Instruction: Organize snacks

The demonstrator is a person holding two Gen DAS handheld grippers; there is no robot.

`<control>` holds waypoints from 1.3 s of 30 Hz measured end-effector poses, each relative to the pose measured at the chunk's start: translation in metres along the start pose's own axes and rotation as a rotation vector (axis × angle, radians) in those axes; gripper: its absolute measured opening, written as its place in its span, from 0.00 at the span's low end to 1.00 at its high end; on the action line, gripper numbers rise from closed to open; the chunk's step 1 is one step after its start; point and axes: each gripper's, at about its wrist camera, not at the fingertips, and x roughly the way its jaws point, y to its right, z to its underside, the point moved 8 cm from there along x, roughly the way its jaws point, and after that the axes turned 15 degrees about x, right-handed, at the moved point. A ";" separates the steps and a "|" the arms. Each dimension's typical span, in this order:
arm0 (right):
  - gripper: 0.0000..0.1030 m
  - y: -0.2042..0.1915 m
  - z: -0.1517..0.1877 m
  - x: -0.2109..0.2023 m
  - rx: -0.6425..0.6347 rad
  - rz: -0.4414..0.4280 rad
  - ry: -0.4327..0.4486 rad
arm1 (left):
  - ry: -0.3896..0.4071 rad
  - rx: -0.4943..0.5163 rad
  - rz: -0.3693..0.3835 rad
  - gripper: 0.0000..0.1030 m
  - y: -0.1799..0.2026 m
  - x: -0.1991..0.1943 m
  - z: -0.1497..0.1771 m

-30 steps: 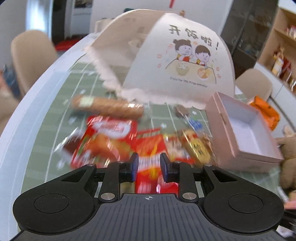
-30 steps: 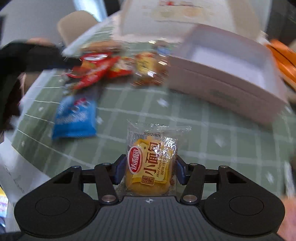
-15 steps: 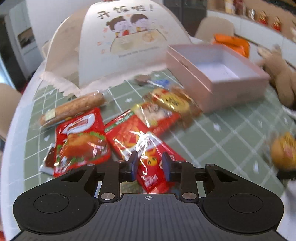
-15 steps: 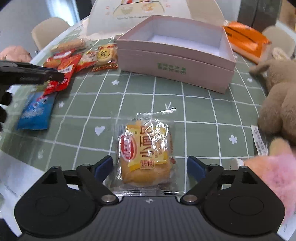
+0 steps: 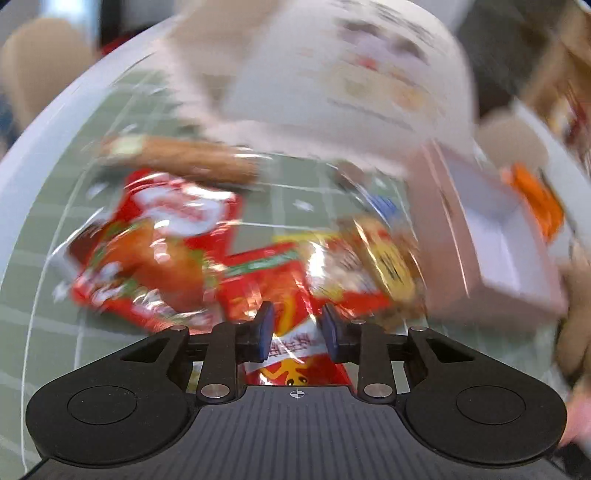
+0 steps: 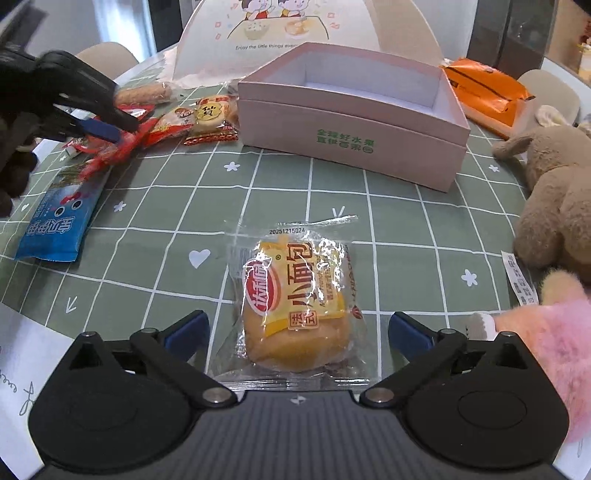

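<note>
Released, bread packet [image 6: 299,299] lies between widening right gripper [image 6: 298,330]; left gripper [image 5: 297,326] opening astride red packet [image 5: 291,332]; pink box [image 6: 354,110] beyond.

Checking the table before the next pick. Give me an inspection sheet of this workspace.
Surface: green checked tablecloth on a round table.
Job's things: bread roll packet lying flat; pink box open, nothing seen inside; red snack packets; blue packet.
Clutter: plush toys, orange bag, illustrated paper bag.
Grippers: right gripper jaws opening, clear of the roll; left gripper jaws opening around a red packet.
Cables: nothing seen.
Surroundings: chairs, shelves.
</note>
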 end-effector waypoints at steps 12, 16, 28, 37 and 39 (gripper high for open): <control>1.00 0.000 0.003 -0.004 -0.006 -0.009 0.013 | -0.004 0.162 -0.156 0.35 -0.034 -0.012 0.026; 1.00 0.000 0.002 -0.004 -0.006 -0.010 0.017 | 0.008 0.135 0.101 0.44 -0.017 -0.015 0.027; 1.00 -0.001 0.003 -0.006 0.003 -0.009 0.039 | 0.049 -0.185 -0.067 0.40 -0.065 -0.014 0.017; 1.00 -0.001 0.003 -0.006 0.001 -0.013 0.044 | 0.041 0.069 -0.038 0.45 -0.022 -0.019 0.024; 1.00 0.000 0.004 -0.006 0.002 -0.016 0.055 | 0.050 0.003 -0.078 0.44 -0.032 -0.032 0.036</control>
